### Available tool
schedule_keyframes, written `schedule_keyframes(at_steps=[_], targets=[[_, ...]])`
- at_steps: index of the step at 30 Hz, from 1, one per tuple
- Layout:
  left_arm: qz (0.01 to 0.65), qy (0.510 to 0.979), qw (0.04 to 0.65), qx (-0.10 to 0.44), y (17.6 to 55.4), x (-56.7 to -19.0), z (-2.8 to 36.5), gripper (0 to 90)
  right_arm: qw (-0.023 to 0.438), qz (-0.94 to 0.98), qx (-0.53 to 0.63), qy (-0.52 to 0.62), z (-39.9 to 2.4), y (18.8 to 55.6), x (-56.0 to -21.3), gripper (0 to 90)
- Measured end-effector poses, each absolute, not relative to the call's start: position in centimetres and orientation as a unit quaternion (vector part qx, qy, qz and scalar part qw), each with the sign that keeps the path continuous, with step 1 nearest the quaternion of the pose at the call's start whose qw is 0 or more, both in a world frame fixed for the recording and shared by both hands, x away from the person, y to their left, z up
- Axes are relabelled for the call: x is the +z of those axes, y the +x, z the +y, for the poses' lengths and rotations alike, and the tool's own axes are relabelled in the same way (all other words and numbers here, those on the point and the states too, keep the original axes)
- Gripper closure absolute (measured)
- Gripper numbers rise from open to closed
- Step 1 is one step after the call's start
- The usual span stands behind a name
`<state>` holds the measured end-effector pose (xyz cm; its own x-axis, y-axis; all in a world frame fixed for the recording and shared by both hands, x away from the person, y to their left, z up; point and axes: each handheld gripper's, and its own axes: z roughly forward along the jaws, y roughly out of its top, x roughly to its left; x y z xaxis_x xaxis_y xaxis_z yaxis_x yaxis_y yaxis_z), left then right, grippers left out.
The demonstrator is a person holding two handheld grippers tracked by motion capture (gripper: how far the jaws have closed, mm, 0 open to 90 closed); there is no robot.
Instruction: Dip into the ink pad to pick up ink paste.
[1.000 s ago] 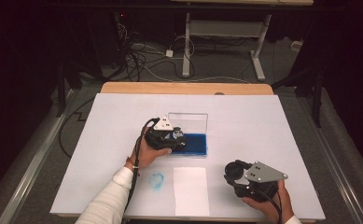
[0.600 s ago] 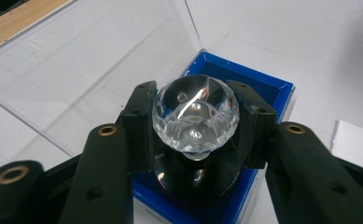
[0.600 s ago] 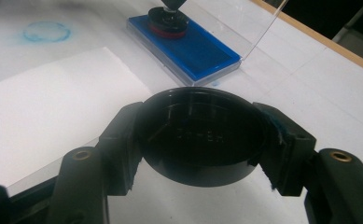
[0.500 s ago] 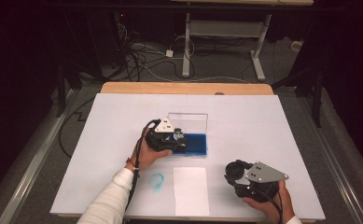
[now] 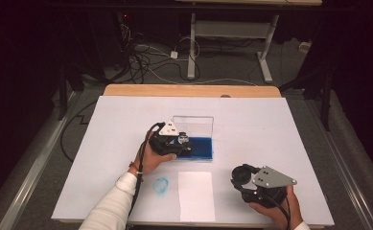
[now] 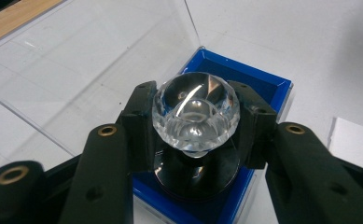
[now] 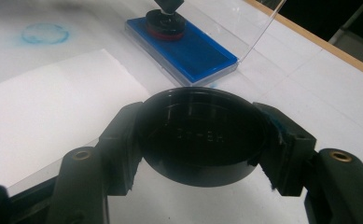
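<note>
Tabletop [image 5: 270, 124], white-covered. Blank paper sheet [image 5: 196, 195] at lower centre, unstamped; a blue ring print [image 5: 160, 185] is seen left of it. Blue ink pad [image 5: 201, 146] mid-frame, clear lid up. Stamp [image 6: 195, 112], faceted clear knob on black base, is pressed onto the pad, clamped by left claw [image 6: 195, 126]. Inking judged underway; printing left. Black round cap [image 7: 202, 135] is clamped in right claw [image 7: 202, 140], lower right.
</note>
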<state>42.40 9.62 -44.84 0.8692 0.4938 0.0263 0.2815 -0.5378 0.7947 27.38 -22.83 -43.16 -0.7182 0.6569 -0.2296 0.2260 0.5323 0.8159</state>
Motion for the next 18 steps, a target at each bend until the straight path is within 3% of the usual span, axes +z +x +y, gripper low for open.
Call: schedule_keyframes(at_steps=[18], targets=[[0.227, 0.873, 0.412, 0.131, 42.28, -44.5, 9.35, 54.4, 0.271, 0.832, 0.405, 0.266, -22.87, 27.36, -43.08, 37.9]])
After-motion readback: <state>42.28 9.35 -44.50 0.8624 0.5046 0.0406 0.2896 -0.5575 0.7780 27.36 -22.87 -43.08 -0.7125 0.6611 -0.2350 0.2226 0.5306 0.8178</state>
